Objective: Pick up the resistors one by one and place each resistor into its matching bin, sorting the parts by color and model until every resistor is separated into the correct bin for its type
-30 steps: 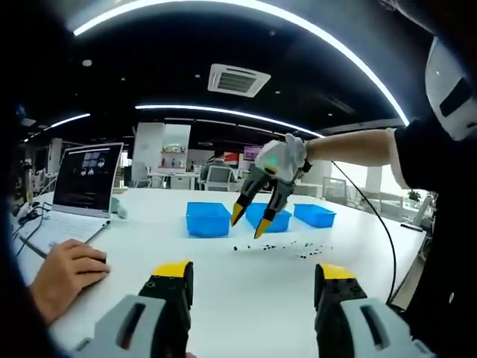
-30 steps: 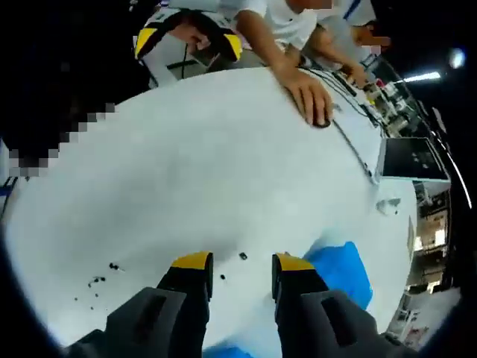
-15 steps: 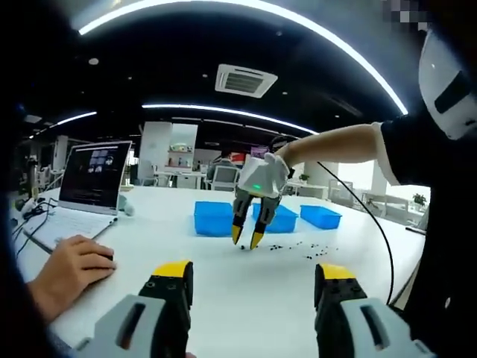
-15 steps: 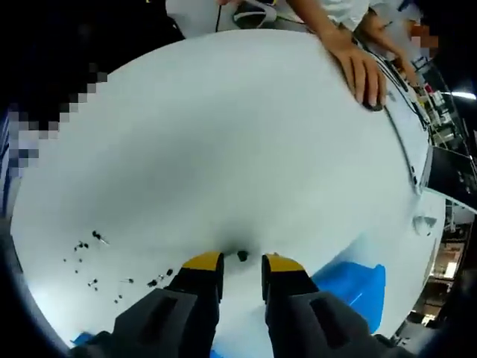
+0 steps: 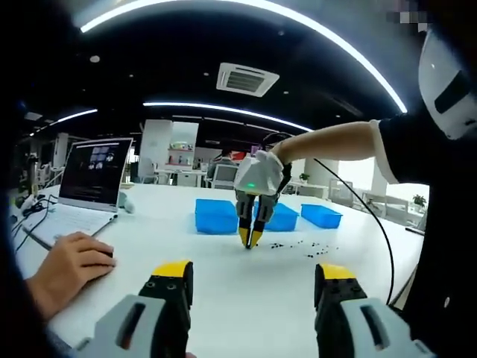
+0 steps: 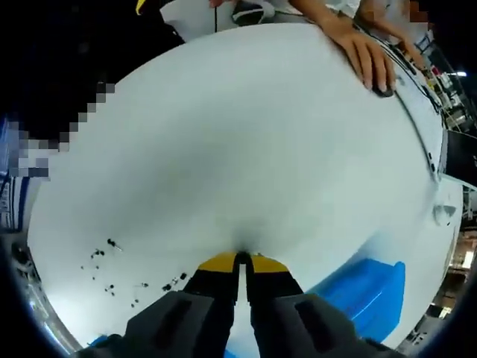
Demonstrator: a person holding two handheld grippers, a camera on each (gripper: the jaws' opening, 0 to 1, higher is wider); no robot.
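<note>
1. Jaws of the right gripper [image 6: 240, 262] have narrowed from a clear gap to nearly touching, pinched on the small dark resistor [image 6: 241, 257] at their yellow tips on the white table [image 6: 223, 149].
2. Left gripper [image 5: 255, 277] hangs wide apart, idle.
3. Pickup looks secured; nearest blue plastic bin [image 6: 365, 287] lies just beside.
4. Loose resistors [image 6: 112, 268] wait farther off.

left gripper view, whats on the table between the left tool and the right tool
Bare white table lies between the left tool and the right tool in the left gripper view.
</note>
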